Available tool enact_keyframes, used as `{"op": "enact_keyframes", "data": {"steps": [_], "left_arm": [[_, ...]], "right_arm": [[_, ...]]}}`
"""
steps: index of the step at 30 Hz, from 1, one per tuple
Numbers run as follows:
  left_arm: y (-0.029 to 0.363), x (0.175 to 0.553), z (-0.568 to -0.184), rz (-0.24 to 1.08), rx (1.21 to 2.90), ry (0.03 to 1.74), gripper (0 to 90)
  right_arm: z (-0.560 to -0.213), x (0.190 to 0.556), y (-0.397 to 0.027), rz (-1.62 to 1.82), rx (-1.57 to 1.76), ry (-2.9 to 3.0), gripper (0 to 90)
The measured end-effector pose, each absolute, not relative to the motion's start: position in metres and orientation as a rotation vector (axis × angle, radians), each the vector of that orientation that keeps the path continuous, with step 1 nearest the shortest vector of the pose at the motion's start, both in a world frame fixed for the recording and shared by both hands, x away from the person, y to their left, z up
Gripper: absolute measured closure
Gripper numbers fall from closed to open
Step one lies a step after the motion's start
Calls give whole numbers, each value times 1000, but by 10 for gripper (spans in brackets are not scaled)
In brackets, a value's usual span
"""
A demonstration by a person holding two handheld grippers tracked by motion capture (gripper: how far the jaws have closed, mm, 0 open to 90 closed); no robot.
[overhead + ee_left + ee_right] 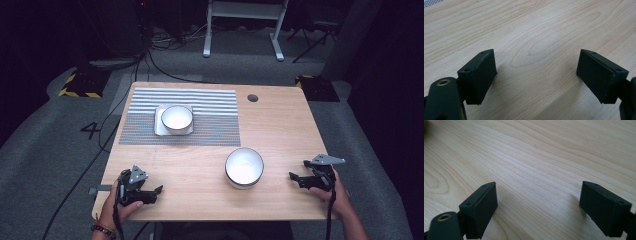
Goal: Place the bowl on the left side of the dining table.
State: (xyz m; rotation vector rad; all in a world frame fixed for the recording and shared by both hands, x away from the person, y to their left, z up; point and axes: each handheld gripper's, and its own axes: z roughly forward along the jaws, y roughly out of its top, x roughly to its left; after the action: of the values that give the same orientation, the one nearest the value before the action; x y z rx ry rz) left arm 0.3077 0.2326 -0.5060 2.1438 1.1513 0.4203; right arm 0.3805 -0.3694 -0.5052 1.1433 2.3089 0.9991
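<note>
A white bowl with a dark rim stands on the bare wood at the table's front middle. A second white bowl sits on a white square plate on the striped grey placemat at the back left. My left gripper rests near the front left corner, open, jaws pointing right. In the left gripper view the left gripper has bare wood between its jaws. My right gripper lies near the front right edge, open, pointing left at the near bowl. Wood alone lies between the right gripper jaws.
The wooden table has a round cable hole at the back right. Cables trail over the grey floor to the left. A white desk frame stands behind the table.
</note>
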Motion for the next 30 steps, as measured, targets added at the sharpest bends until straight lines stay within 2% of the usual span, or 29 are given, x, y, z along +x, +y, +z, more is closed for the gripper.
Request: {"op": "enact_keyframes", "data": {"steps": [30], "left_arm": [[231, 309, -506, 420, 2142, 1153, 153]], "right_arm": [[-505, 381, -369, 1002, 1141, 2312, 148]]}}
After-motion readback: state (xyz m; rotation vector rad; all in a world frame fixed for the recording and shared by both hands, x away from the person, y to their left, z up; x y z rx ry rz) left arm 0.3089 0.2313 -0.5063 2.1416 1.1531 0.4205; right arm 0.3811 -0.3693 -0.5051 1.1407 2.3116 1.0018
